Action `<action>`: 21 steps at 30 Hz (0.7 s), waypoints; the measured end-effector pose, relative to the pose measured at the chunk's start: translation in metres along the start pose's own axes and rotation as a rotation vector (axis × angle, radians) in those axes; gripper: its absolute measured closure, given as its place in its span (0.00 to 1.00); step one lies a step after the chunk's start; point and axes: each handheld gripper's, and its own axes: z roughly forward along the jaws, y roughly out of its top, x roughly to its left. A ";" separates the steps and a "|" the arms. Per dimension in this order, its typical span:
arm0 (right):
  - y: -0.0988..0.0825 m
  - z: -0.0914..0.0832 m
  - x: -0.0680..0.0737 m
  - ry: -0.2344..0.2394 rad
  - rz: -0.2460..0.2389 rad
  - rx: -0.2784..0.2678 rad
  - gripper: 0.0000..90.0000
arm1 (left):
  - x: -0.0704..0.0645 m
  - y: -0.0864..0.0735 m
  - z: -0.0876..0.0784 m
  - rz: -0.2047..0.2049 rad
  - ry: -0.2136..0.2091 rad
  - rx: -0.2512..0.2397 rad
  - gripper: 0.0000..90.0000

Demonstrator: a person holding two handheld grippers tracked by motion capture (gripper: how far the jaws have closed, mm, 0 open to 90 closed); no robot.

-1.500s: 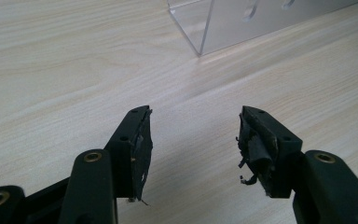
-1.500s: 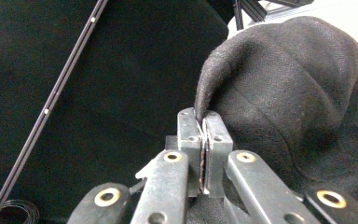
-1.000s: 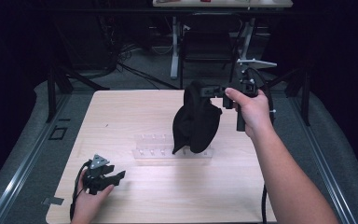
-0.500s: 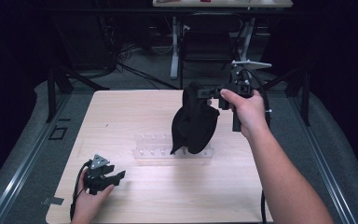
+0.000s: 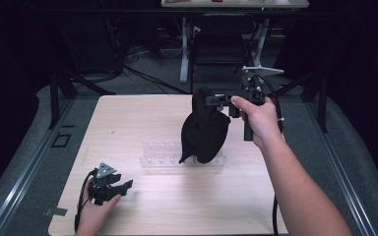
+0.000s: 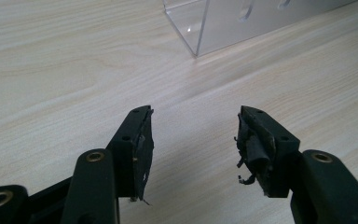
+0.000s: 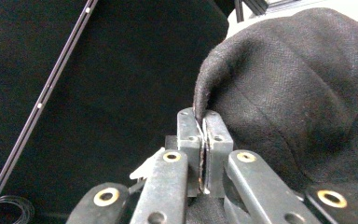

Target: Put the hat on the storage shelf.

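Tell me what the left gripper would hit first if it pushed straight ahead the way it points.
Likely the clear plastic rack: the left gripper, jaws open, points over bare table toward the rack's near corner, though depth is hard to judge.

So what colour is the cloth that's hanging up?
Black all over. The cloth shows best in the right gripper view, pinched in the right tool.

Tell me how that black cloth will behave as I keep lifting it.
Probably floppy: the black cloth hangs in folds from the right tool, which pinches one edge. Its lower end looks to drape in front of the clear rack, so it may drag or snag there.
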 end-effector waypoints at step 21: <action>-0.006 0.014 0.004 0.054 -0.004 0.027 0.98 | -0.020 0.029 -0.015 0.044 -0.076 -0.128 0.61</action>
